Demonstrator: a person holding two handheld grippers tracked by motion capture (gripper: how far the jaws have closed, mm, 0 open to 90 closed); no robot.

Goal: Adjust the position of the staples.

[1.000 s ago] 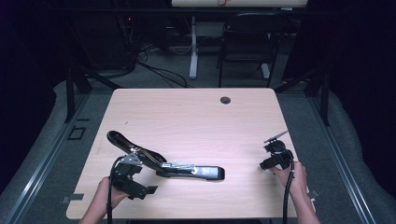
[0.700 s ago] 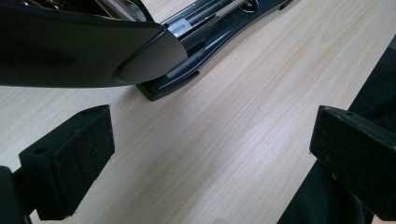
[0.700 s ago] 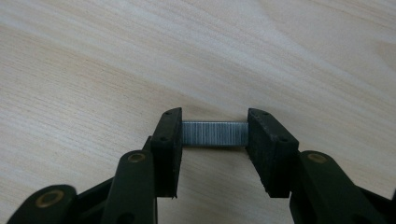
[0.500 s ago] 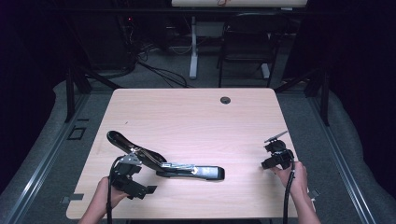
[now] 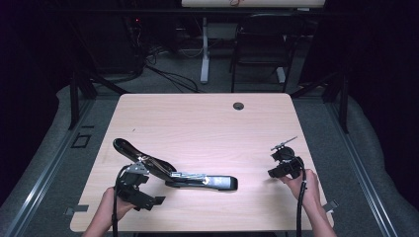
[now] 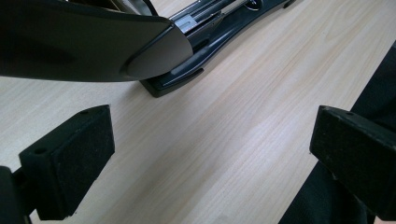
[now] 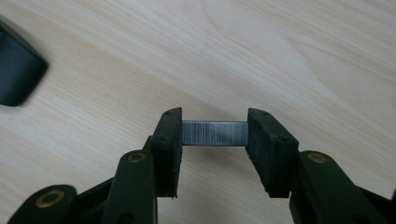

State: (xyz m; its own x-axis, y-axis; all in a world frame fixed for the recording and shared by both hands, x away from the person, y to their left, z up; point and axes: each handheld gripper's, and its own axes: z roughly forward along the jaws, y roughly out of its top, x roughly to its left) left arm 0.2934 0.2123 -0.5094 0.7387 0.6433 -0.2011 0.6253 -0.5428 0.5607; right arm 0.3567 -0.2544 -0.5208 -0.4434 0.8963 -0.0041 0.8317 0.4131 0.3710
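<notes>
A black stapler [image 5: 207, 181] lies opened on the wooden table [image 5: 197, 123], its lid arm [image 5: 138, 155] swung up and back to the left. My left gripper [image 5: 143, 197] sits just in front of that arm, near the table's front edge. In the left gripper view its pads [image 6: 70, 158] stand wide apart over bare wood, with the stapler lid [image 6: 93, 46] just beyond them. My right gripper [image 5: 277, 170] is at the right side of the table. Its jaws have just been closing and are shut on a short strip of staples [image 7: 214, 133], held crosswise between the pads above the wood.
A round cable hole [image 5: 238, 105] sits near the table's far edge. One end of the stapler [image 7: 16, 70] shows at the left of the right gripper view. Beyond the table are a chair [image 5: 257, 44], desk legs and floor cables in the dark.
The right gripper has shifted slightly left and risen a little. The left gripper and the stapler have kept still.
</notes>
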